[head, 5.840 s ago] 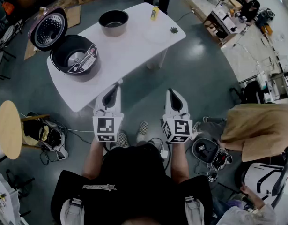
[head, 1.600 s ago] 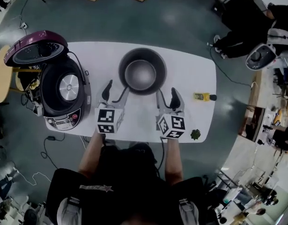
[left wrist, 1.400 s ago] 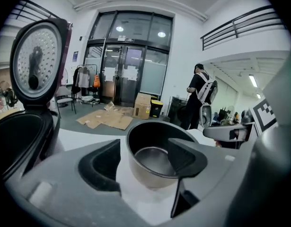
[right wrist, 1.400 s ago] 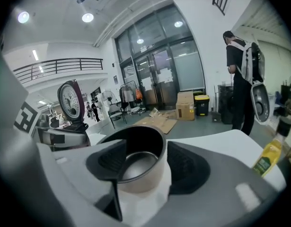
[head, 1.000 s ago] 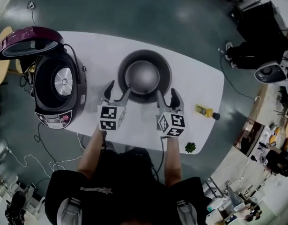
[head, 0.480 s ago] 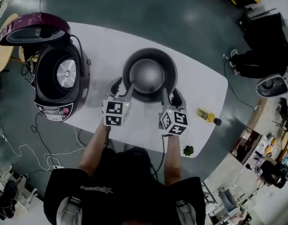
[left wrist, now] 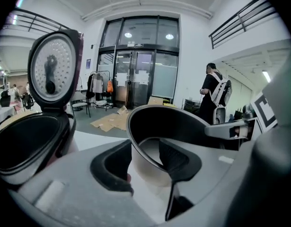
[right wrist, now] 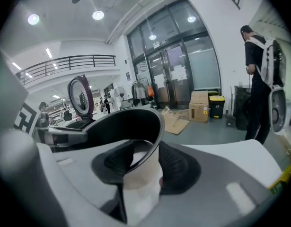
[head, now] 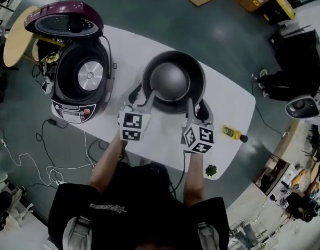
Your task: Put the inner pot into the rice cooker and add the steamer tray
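The left gripper's (left wrist: 146, 161) fingers have just closed and pinch the inner pot's (head: 173, 80) near rim, one ribbed pad inside, one outside; the right gripper (right wrist: 144, 167) grips likewise. The round pot, dark and smooth within, pale metal outside, is over the white surface (head: 230, 104). Next, I judge, a level carry to the open rice cooker (head: 81, 79), then a square lowering.

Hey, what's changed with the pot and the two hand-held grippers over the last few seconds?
The left hand-held gripper and right hand-held gripper reached the inner pot, and their jaws have just been closing; each now clamps the near rim, one pad inside, one outside. The rice cooker stays open and empty on the table.
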`<state>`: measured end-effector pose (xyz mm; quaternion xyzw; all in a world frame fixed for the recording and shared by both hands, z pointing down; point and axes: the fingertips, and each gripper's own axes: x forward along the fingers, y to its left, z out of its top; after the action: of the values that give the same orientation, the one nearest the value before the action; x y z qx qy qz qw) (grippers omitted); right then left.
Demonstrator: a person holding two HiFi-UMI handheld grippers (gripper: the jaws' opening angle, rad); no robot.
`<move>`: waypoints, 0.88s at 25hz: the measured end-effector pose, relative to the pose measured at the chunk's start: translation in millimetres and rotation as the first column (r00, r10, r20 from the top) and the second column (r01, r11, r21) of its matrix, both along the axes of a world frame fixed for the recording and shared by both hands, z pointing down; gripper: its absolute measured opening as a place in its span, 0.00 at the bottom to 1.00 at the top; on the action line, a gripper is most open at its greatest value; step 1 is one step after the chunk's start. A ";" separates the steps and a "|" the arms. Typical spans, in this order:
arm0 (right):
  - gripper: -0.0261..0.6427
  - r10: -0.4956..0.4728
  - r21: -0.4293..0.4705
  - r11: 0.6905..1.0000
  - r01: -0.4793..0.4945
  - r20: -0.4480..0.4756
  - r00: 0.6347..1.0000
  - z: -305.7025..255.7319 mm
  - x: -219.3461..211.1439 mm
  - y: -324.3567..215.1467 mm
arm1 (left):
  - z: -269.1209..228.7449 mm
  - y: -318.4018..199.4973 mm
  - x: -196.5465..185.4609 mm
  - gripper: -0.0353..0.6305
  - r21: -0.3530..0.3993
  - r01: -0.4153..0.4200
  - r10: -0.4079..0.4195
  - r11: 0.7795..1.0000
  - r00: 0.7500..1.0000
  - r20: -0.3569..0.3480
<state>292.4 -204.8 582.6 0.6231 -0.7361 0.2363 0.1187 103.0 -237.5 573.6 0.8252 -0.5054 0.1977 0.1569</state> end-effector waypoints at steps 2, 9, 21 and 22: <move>0.28 -0.017 0.026 1.000 0.017 0.004 1.000 -15.4 -9.0 -0.9 | -14.9 2.9 -10.0 0.34 0.022 0.021 -0.021 1.000 1.000 -0.005; 0.28 -0.086 0.121 0.989 0.086 -0.005 0.996 -65.6 -57.5 2.2 | -59.8 19.6 -61.2 0.34 0.093 0.102 -0.101 0.990 0.995 -0.014; 0.27 -0.249 0.238 0.941 0.242 -0.002 0.969 -126.8 -137.1 -4.8 | -121.7 43.1 -141.6 0.33 0.206 0.265 -0.264 0.942 0.964 -0.031; 0.27 -0.261 0.247 0.935 0.253 -0.002 0.965 -131.1 -144.2 -6.2 | -125.4 44.2 -148.5 0.33 0.212 0.277 -0.277 0.937 0.960 -0.031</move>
<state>148.2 -211.0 451.5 0.5278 -0.8364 0.1357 0.0596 -45.5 -193.4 448.2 0.7580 -0.6348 0.1178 0.0933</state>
